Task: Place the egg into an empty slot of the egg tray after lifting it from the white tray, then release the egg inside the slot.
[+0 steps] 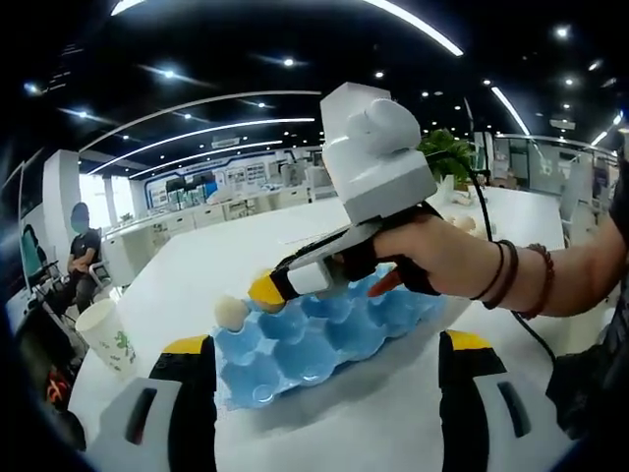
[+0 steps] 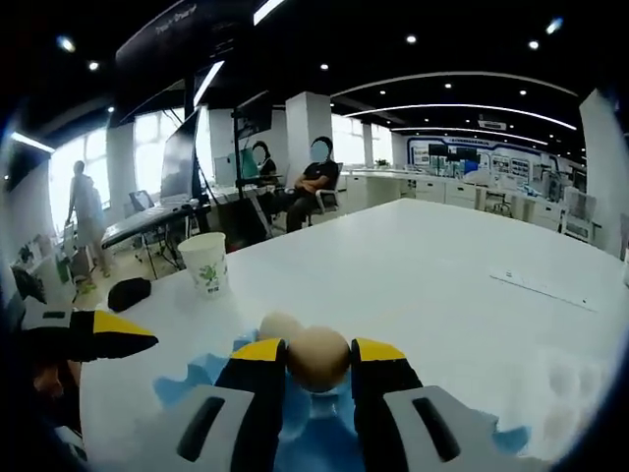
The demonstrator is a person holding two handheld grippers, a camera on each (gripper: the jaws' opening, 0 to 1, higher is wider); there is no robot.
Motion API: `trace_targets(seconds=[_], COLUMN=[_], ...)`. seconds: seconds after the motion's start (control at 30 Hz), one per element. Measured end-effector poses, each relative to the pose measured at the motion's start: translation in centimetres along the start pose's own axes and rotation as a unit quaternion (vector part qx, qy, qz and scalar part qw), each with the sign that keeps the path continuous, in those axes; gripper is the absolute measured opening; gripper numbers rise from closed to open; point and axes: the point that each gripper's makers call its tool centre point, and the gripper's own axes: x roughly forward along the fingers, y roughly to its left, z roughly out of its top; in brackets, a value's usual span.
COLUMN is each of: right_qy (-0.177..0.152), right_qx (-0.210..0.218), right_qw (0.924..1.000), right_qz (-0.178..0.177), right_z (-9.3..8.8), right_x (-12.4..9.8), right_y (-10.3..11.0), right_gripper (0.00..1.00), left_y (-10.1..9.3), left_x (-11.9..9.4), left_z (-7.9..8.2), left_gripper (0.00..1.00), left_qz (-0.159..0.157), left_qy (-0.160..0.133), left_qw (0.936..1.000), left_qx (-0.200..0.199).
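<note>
Gripped egg (image 2: 317, 358) over egg tray (image 1: 314, 344), perhaps touching.

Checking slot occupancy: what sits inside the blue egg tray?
One egg rests in a corner slot of the blue egg tray; other visible slots look empty. The right gripper covers some.

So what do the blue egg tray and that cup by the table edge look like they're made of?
The blue egg tray looks like thin moulded plastic: glossy highlights sit in its cups. The cup looks like paper, matte white with a green print, though coated plastic can't be ruled out.
</note>
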Motion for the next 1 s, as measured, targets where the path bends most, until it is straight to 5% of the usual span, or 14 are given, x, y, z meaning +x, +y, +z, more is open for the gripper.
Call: trace_targets(seconds=[0.47,1.0], right_qy=[0.002,-0.002], right_qx=[0.013,-0.022], right_qw=[0.9999,0.9998], right_qz=[0.005,0.004], right_z=[-1.4,-1.6], right_x=[0.7,0.3], right_y=[-0.6,-0.7], right_gripper=[0.28,0.33], left_y=[0.2,0.3], left_x=[0.3,0.4], left_z=[-0.2,-0.8], left_gripper=[0.95,0.95], left_qz=[0.005,0.005], left_qy=[-0.001,0.010], left_qw=[0.9999,0.9999], left_qx=[-0.010,-0.008])
